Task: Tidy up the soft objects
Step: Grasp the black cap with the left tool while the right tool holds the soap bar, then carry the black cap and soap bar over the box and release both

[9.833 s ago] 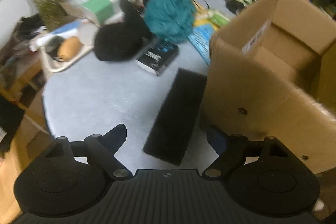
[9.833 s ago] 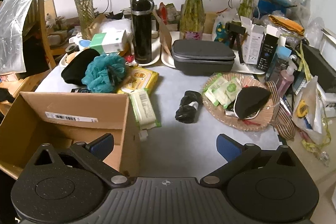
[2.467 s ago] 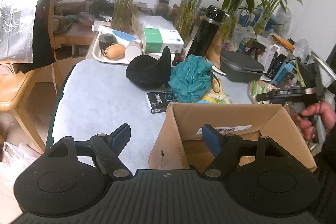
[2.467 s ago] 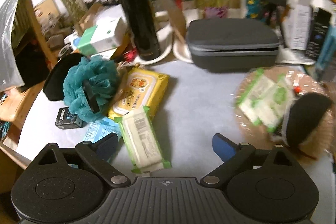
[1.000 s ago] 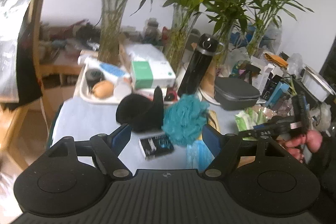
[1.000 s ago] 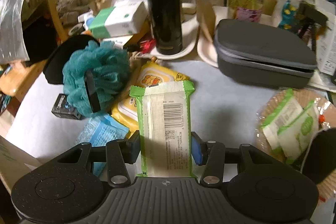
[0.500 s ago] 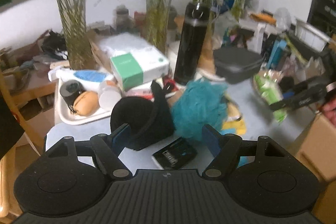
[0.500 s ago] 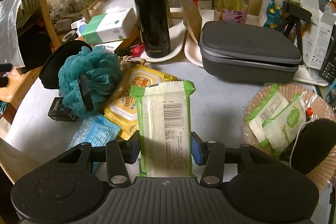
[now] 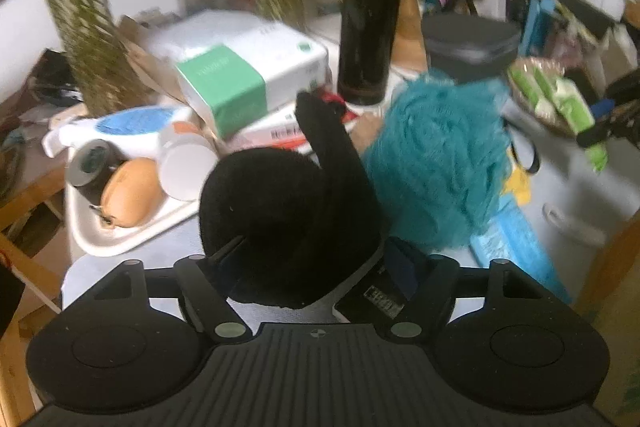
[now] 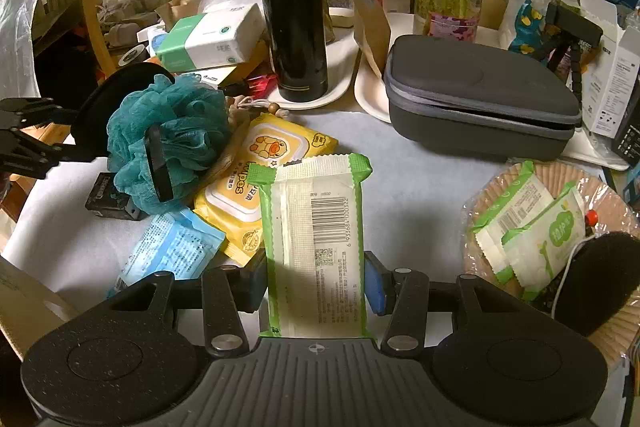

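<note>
- The green-and-white wipes pack (image 10: 316,247) sits lengthwise between the pads of the right gripper (image 10: 316,287). The jaws are about half closed and press it from both sides, so it is held, lifted above the table (image 10: 420,195).
- The left gripper (image 9: 312,263) is down at the black soft pad (image 9: 280,211), at 9 o'clock from the wipes pack. Its jaws are closing with the pad's near edge between them; I cannot tell if the pads already press on it.
- The teal bath sponge (image 10: 168,139) lies at 3 o'clock from the black pad, touching it. The yellow wipes pack (image 10: 260,183) and the blue packet (image 10: 172,251) lie just beside the sponge, all on the table.
- The cardboard box (image 10: 24,307) shows only as a corner at 8 o'clock in the right view. Its inside is hidden, so I cannot say what it holds.
- The woven basket (image 10: 608,203) at 3 o'clock holds two small green wipes packs (image 10: 532,227) and a dark fuzzy piece (image 10: 600,279).
- The white tray (image 9: 132,235) at 9 o'clock in the left view holds a tan pouch (image 9: 128,191), a roll of black tape (image 9: 90,163) and a white jar (image 9: 186,167).
- My judgement: the task is in the middle. One pack is in hand, a second pick is starting, and at least four soft things are not yet sorted.
</note>
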### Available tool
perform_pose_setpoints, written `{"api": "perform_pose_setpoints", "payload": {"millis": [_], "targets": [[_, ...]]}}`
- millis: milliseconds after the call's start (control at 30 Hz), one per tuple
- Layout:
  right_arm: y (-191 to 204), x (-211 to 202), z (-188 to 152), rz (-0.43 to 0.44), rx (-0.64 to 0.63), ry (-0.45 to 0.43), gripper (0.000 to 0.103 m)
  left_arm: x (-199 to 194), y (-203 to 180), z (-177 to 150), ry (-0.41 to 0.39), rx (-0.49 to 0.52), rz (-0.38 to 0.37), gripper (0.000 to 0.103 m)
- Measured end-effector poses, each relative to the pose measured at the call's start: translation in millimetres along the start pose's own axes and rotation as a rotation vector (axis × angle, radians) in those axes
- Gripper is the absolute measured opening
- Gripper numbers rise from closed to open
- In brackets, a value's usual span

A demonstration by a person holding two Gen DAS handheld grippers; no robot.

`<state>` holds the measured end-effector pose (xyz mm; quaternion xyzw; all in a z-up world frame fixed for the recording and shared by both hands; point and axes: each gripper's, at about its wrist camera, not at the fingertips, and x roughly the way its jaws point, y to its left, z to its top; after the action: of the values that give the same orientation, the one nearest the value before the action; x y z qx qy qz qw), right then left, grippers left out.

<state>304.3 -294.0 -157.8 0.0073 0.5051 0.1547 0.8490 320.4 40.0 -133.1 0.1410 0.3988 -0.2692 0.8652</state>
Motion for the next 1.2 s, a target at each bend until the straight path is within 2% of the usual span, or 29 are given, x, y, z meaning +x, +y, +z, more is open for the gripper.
{"api": "perform_pose_setpoints", "payload": {"millis": [33, 167, 200, 333, 667, 1000, 1200], "targets": [[0, 0, 0, -0.001, -0.006, 0.000, 0.051, 4, 1, 0, 0.018, 0.004, -0.008, 0.049], [5, 0, -1, -0.007, -0.042, 0.001, 0.051, 10, 0, -1, 0.058, -0.003, -0.042, 0.030], [6, 0, -1, -0.008, -0.047, 0.000, 0.051, 10, -1, -2, 0.062, -0.001, -0.040, 0.021], [8, -4, -1, -0.013, -0.054, -0.016, 0.051, 6, -6, -3, 0.073, -0.027, 0.000, 0.013], [8, -22, 0, -0.052, 0.017, -0.059, 0.051, -30, -23, 6, 0.058, -0.048, 0.162, 0.010], [17, -69, 1, -0.054, 0.021, -0.092, 0.051, -83, -49, 11, 0.013, -0.011, 0.201, 0.010], [30, -106, -2, -0.050, -0.027, -0.119, 0.051, -115, -62, 11, -0.006, -0.008, 0.220, 0.009]]}}
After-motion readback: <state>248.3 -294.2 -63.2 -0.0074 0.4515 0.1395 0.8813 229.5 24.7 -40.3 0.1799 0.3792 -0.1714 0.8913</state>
